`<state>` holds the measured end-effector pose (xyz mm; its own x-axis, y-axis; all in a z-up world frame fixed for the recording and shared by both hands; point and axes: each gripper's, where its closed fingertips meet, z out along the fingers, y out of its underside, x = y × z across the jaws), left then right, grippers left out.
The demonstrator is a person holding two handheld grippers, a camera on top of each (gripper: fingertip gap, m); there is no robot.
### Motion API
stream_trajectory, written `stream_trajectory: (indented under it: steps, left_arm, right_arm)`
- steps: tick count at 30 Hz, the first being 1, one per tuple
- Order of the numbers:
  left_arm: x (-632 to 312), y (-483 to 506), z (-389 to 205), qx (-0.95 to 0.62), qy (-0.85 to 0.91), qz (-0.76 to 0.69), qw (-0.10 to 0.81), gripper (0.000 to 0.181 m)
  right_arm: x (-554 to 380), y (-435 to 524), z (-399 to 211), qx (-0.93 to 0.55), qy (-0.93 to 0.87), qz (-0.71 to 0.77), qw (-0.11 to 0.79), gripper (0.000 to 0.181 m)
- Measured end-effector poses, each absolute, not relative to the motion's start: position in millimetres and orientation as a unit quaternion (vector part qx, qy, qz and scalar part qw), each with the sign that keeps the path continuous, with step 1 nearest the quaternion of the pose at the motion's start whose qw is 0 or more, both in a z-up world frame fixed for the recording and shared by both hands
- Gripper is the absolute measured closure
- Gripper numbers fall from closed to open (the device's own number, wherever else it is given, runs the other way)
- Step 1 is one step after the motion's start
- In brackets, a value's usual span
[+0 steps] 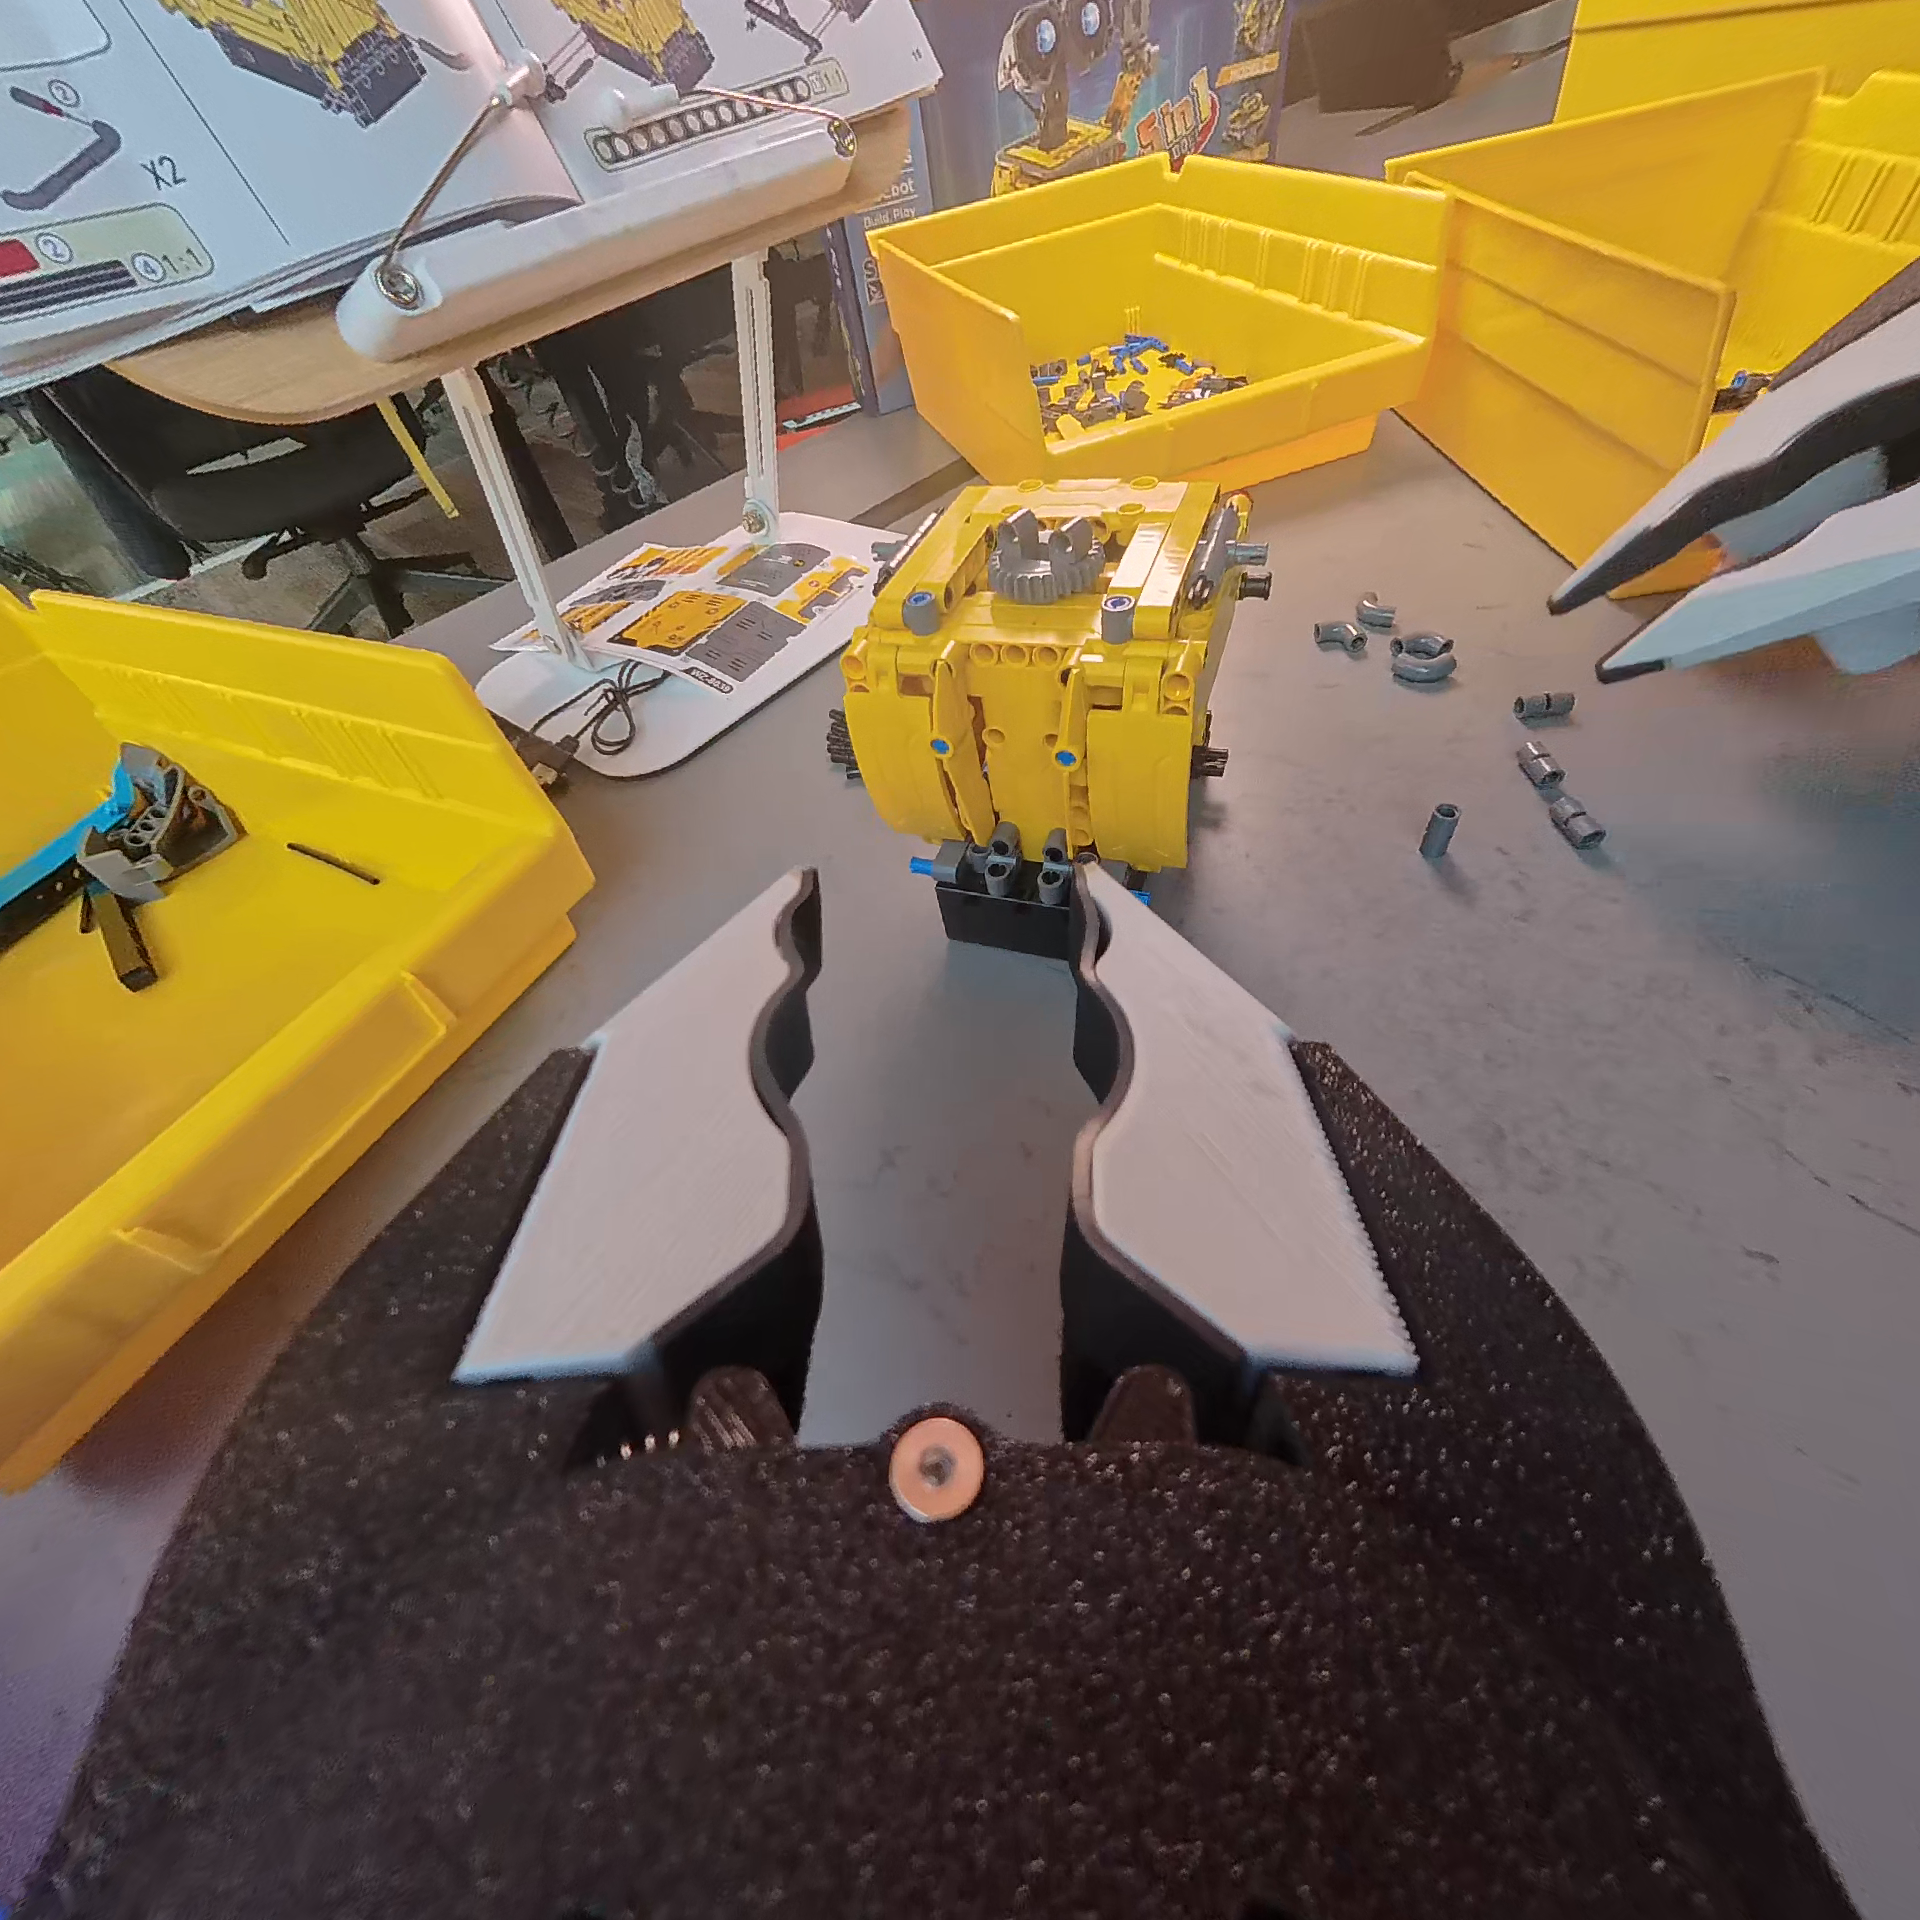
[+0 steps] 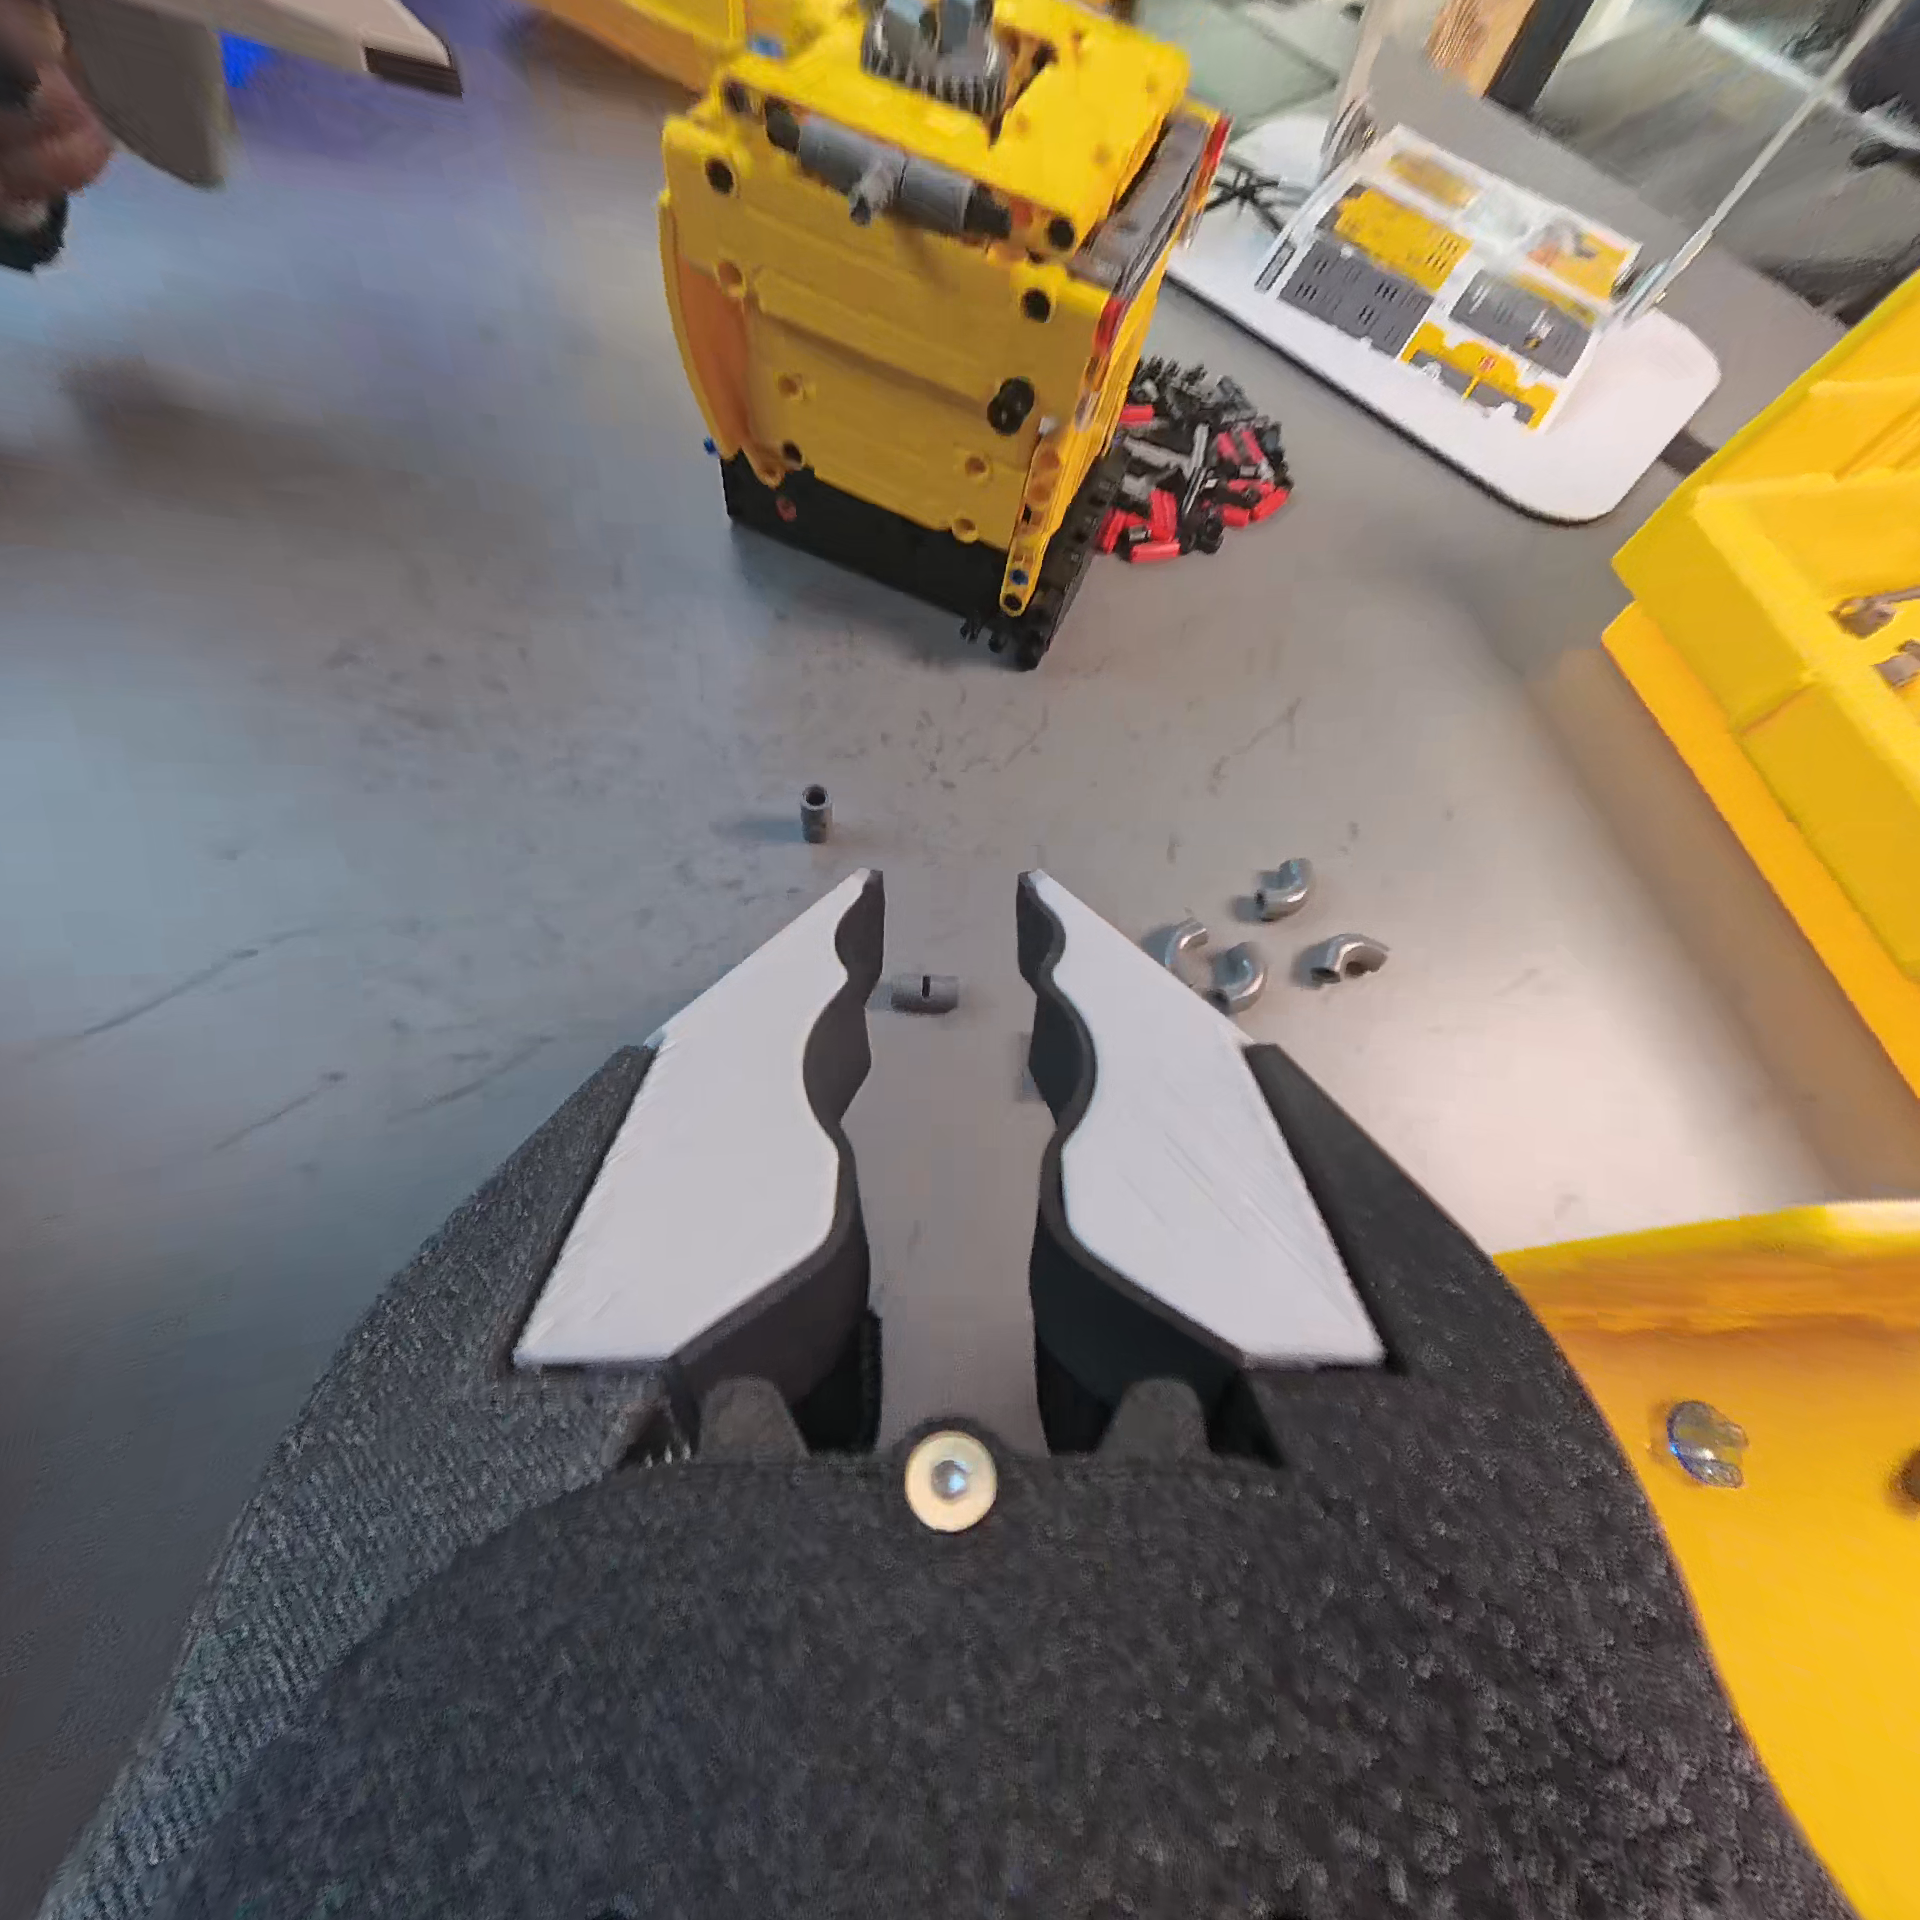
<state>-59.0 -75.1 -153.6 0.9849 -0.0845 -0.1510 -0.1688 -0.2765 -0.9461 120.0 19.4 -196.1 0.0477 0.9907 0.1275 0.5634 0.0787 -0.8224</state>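
Observation:
A yellow brick-built model [image 1: 1029, 686] with a black base and a grey gear on top stands upright on the grey table. My left gripper [image 1: 945, 894] is open and empty, its tips just short of the model's black base. My right gripper [image 2: 951, 883] is open and empty, low over the table; a small dark grey connector [image 2: 925, 992] lies on the table between its fingers. Another grey sleeve [image 2: 816, 812] stands just beyond the tips. The model [image 2: 914, 312] stands farther ahead. The right gripper also shows in the left wrist view [image 1: 1590, 623].
Several grey curved pieces [image 2: 1262, 940] lie right of the right fingers, and grey pieces [image 1: 1538, 727] right of the model. A pile of red and black pins [image 2: 1195, 468] lies beside the model. Yellow bins [image 1: 1143, 312] [image 1: 260, 935] [image 2: 1818, 675] ring the table. An instruction booklet on a stand [image 1: 416, 156] rises at the back left. The tips of one gripper are about 20 centimetres away from the tips of the other.

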Motion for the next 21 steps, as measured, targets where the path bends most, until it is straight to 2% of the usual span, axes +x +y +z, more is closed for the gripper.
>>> stream_trajectory:
  steps: [8, 12, 21]
  left_arm:
    - [-62.0, -74.1, -154.4, -0.796, 0.074, 0.041, 0.599, 0.135]
    - [-64.9, -74.1, -152.9, -0.793, 0.068, 0.047, 0.604, 0.135]
    - [-70.0, -74.0, -147.7, -0.782, 0.056, 0.055, 0.618, 0.137]
  right_arm:
    - [117.0, 36.7, -144.6, -0.58, -0.536, 0.347, 0.506, 0.143]
    - [119.9, 44.9, -134.8, -0.574, -0.503, 0.362, 0.536, 0.136]
    - [130.4, 53.5, -111.3, -0.54, -0.453, 0.382, 0.598, 0.136]
